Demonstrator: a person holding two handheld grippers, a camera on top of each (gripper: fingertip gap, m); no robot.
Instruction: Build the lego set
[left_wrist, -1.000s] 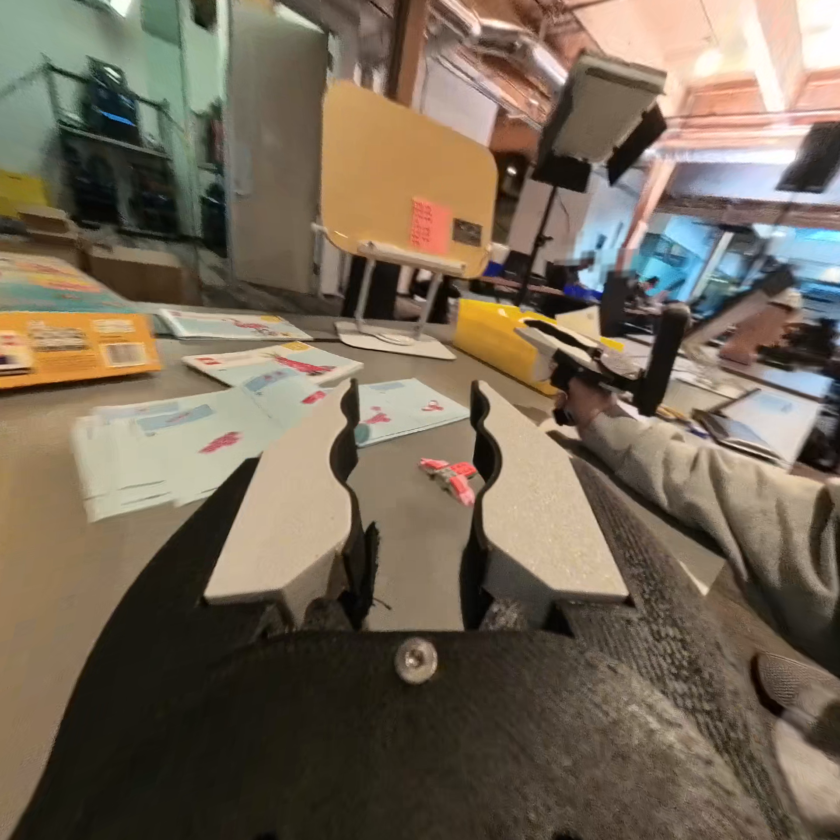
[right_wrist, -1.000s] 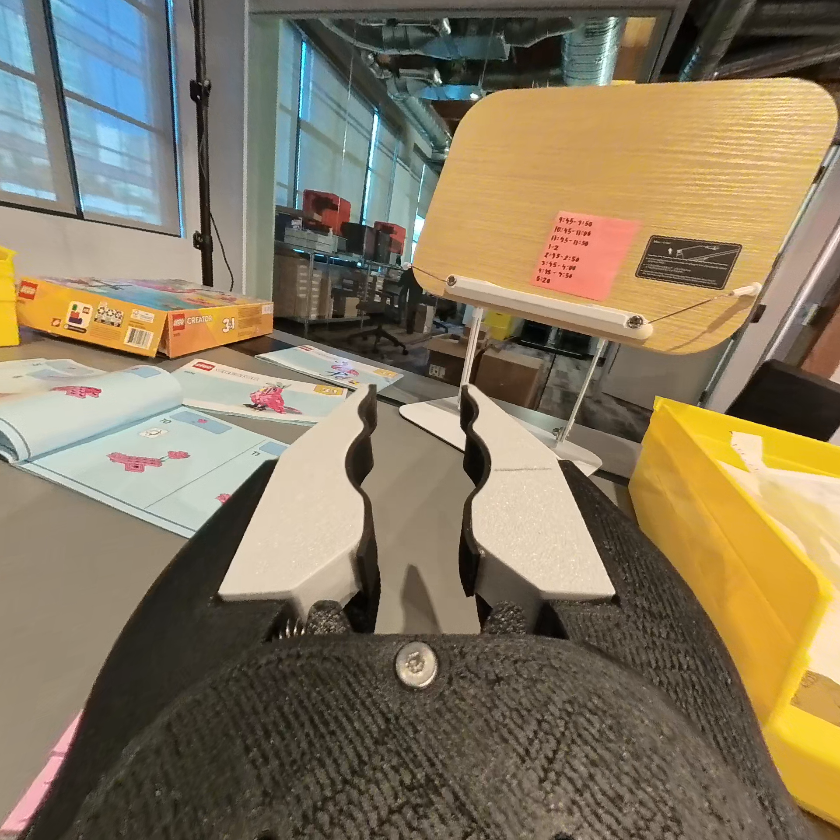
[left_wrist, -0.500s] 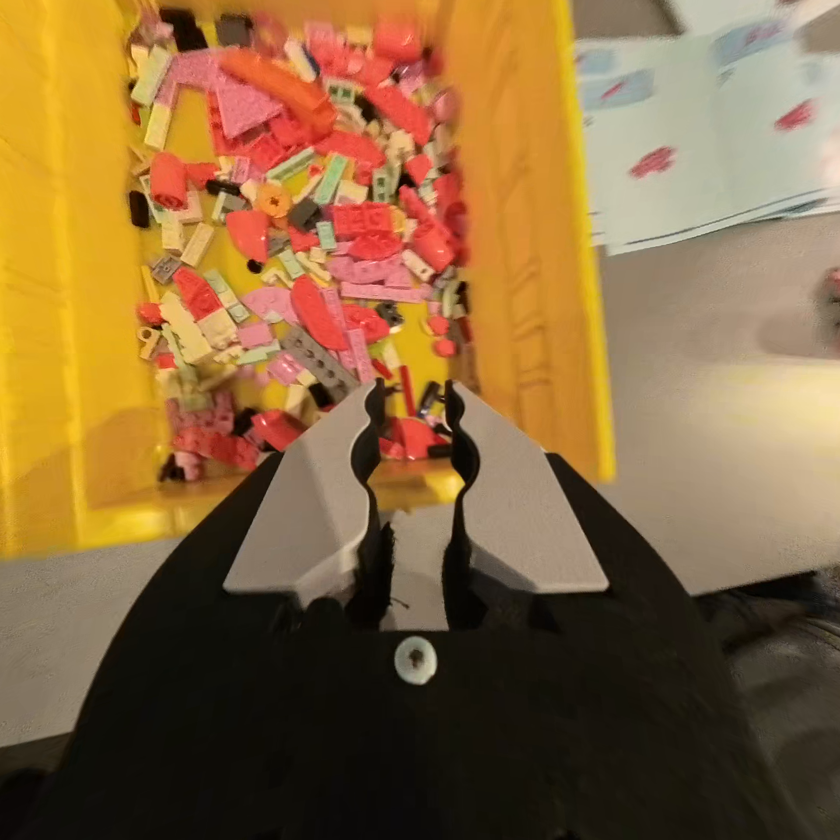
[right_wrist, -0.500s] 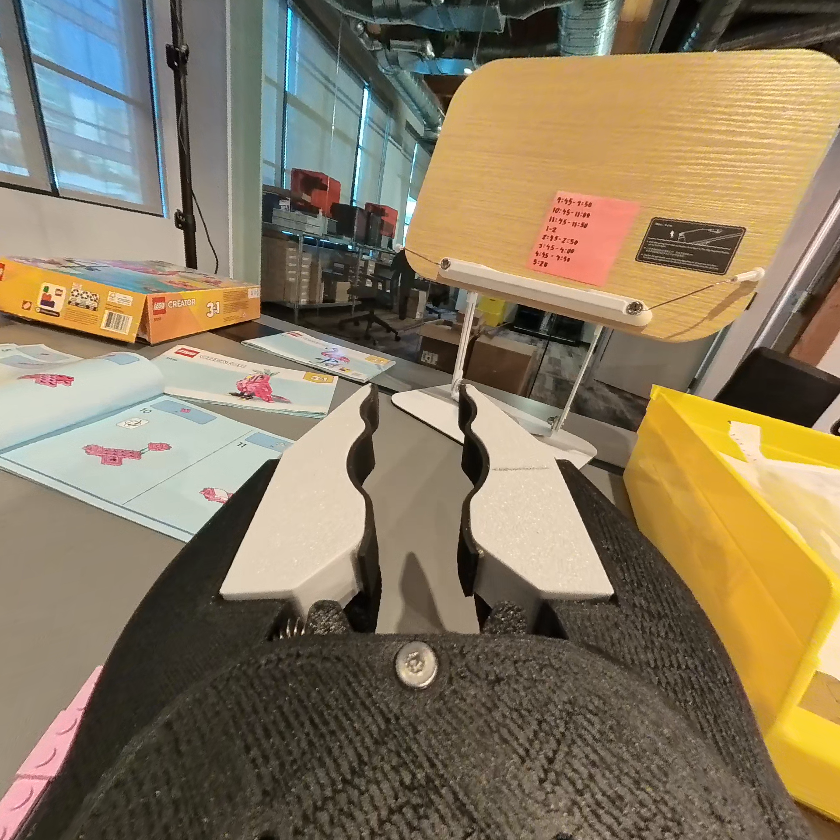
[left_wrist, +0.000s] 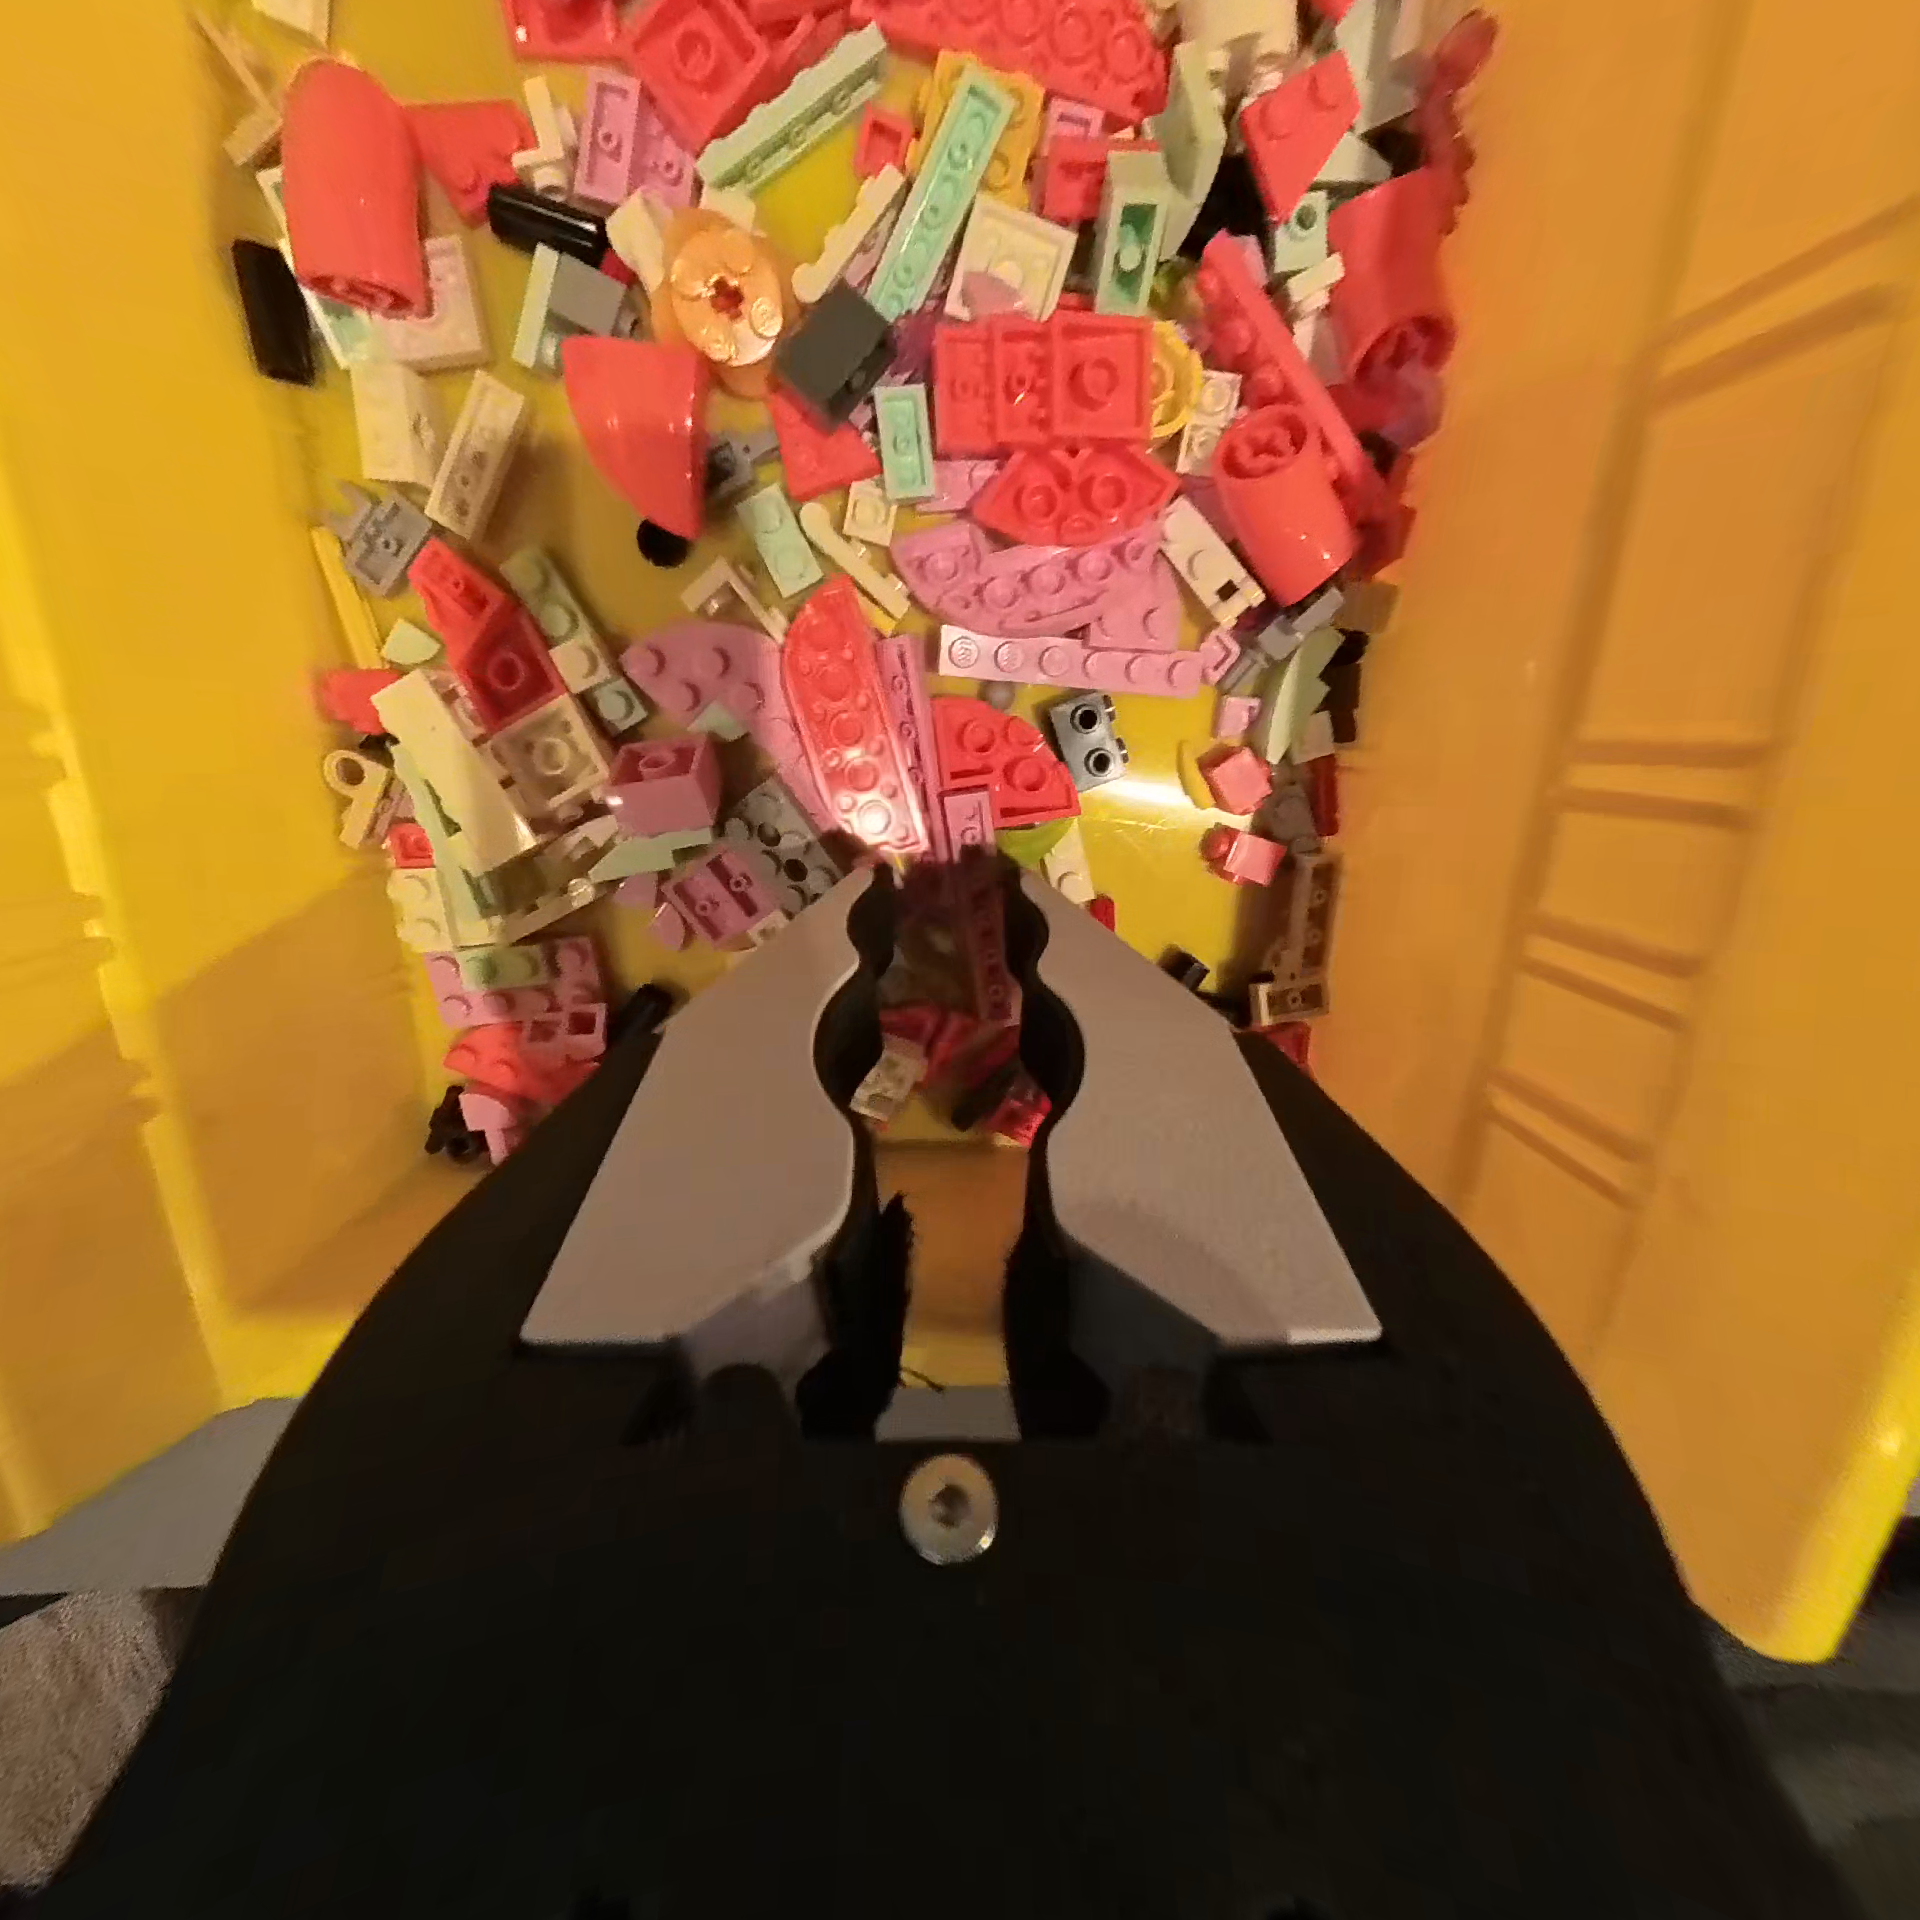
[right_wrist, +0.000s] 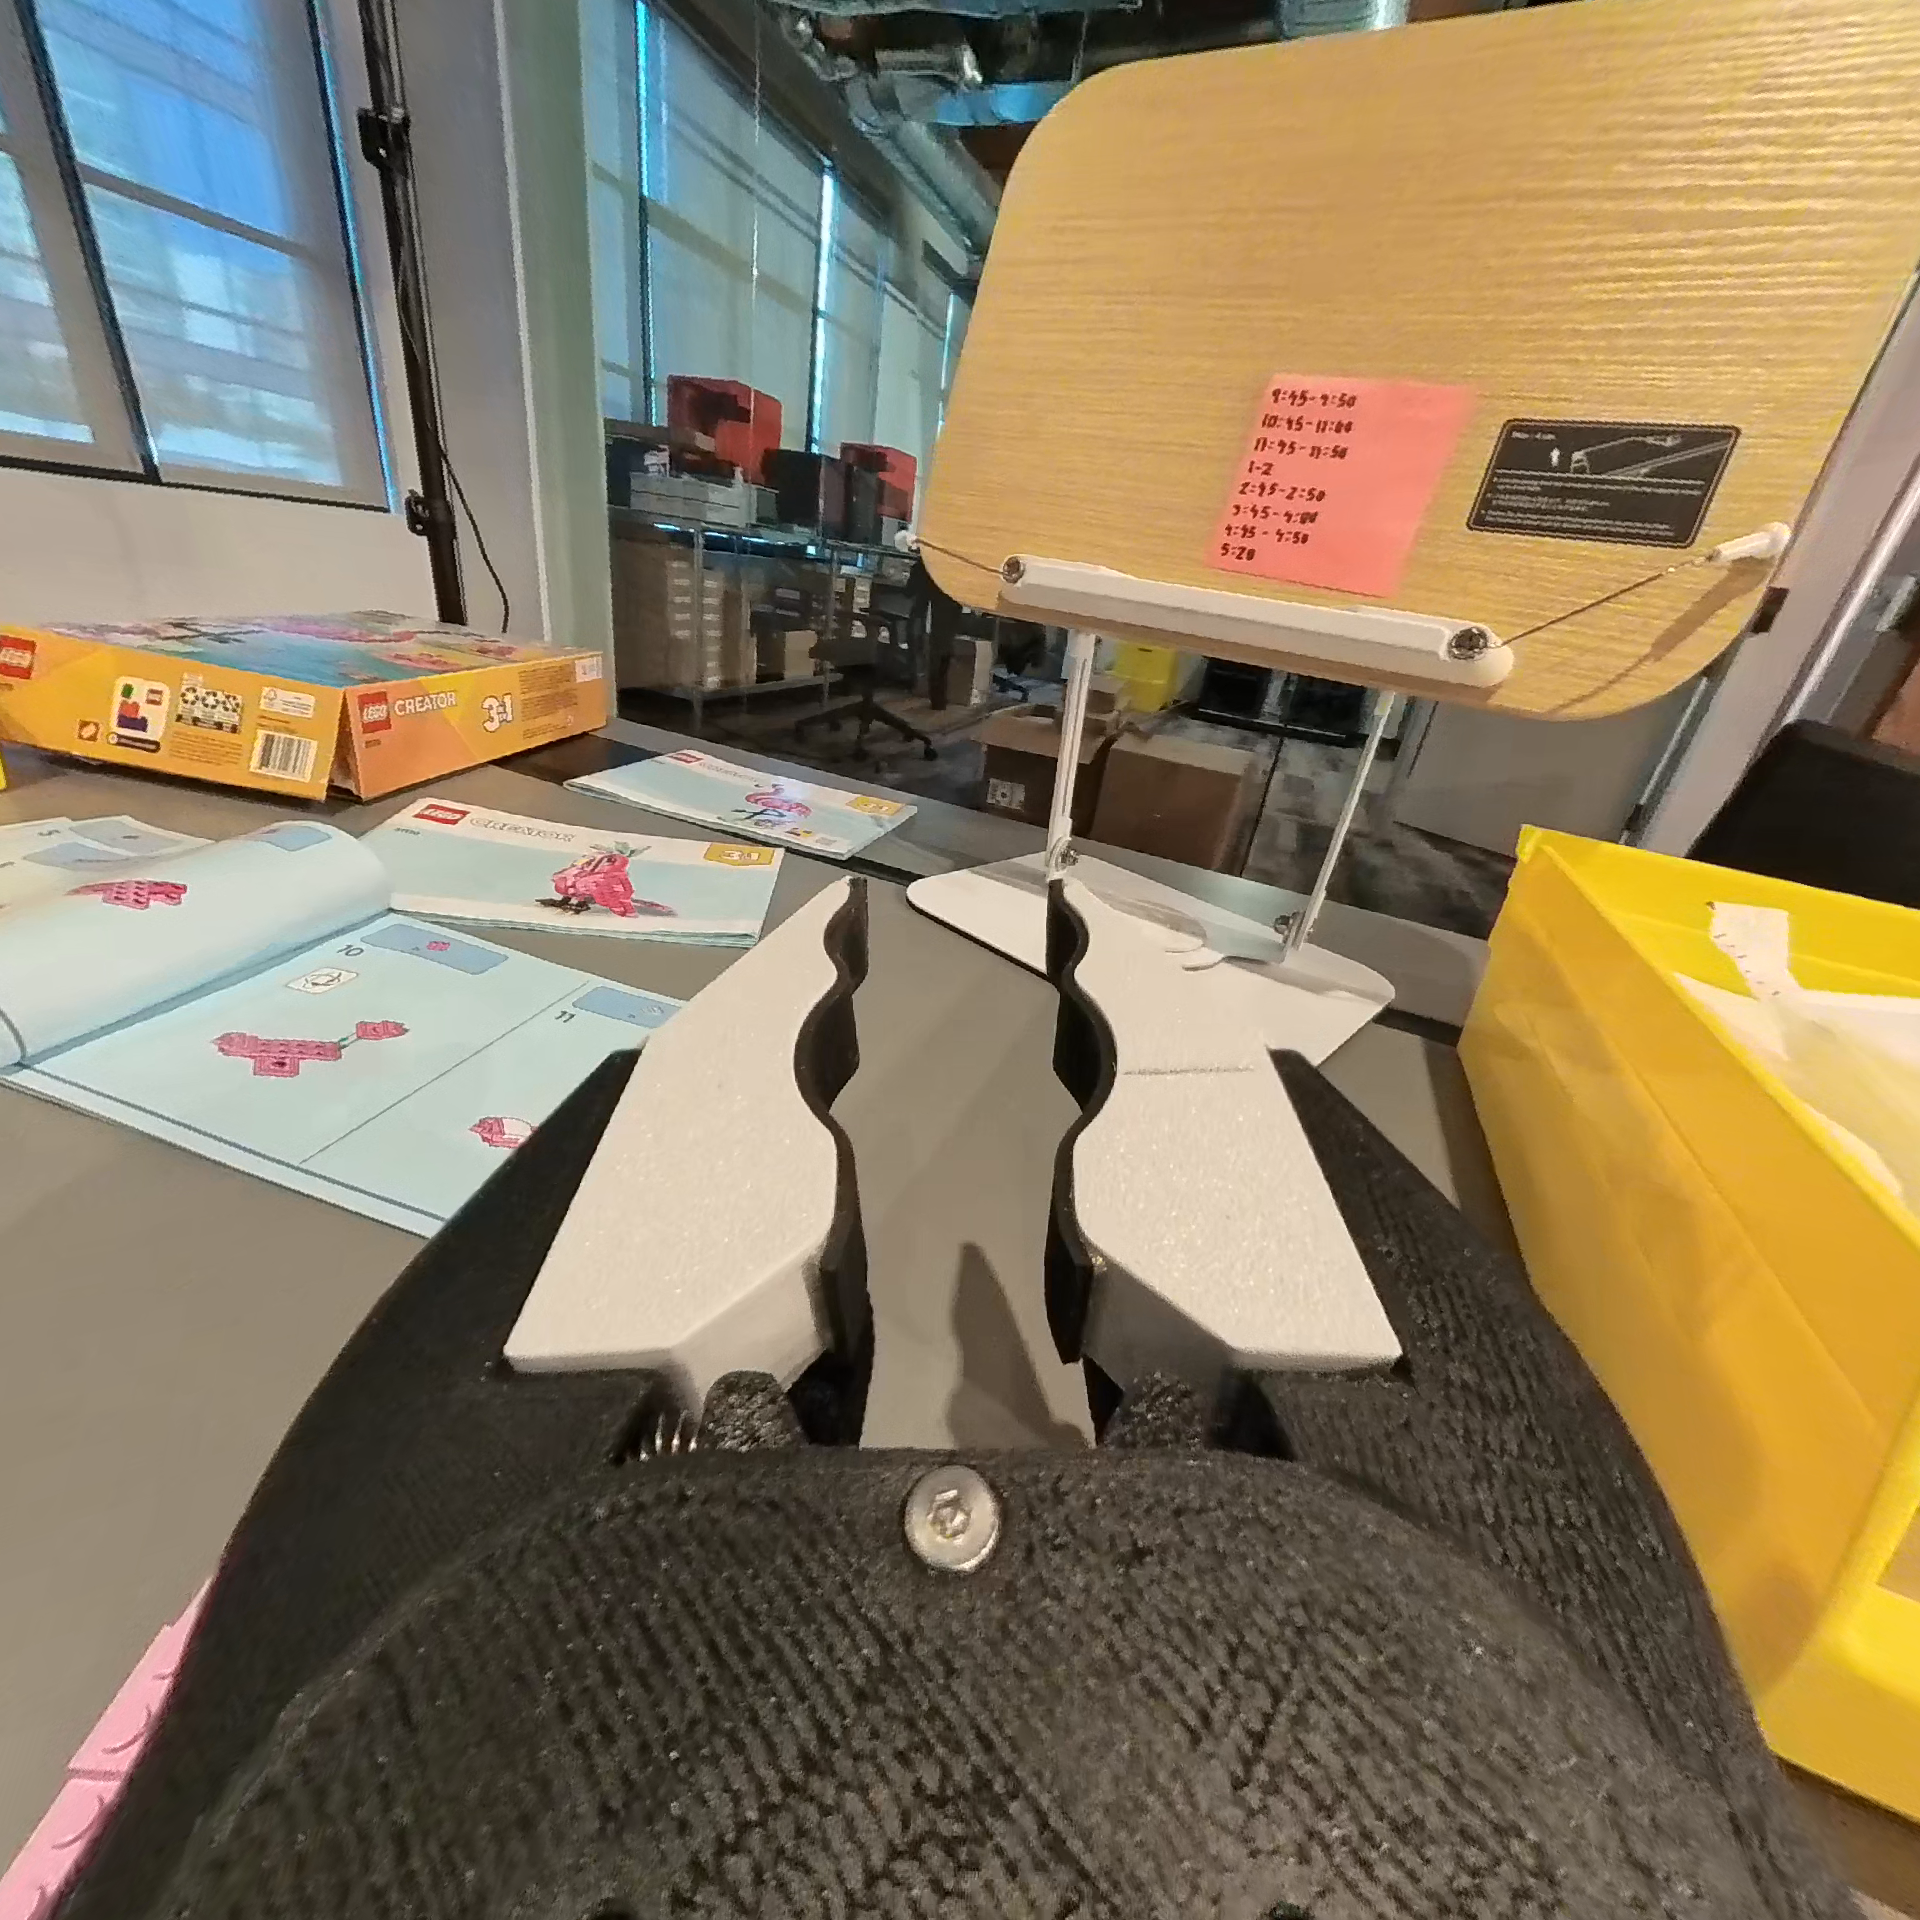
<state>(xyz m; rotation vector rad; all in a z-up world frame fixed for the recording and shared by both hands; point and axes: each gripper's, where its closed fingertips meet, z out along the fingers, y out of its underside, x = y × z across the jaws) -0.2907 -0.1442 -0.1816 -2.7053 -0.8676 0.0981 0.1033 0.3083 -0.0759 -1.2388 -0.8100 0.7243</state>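
Left view warm, dim, blurred; right view sharp, daylit, edge-warped.

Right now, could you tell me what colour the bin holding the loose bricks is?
Yellow bin; the left wrist view shows it best.

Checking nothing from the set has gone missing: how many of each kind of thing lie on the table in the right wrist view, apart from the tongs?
Booklets: 3, one open, two shut
Set box: 1
Book stand: 1
Yellow bin: 1
Total: 6
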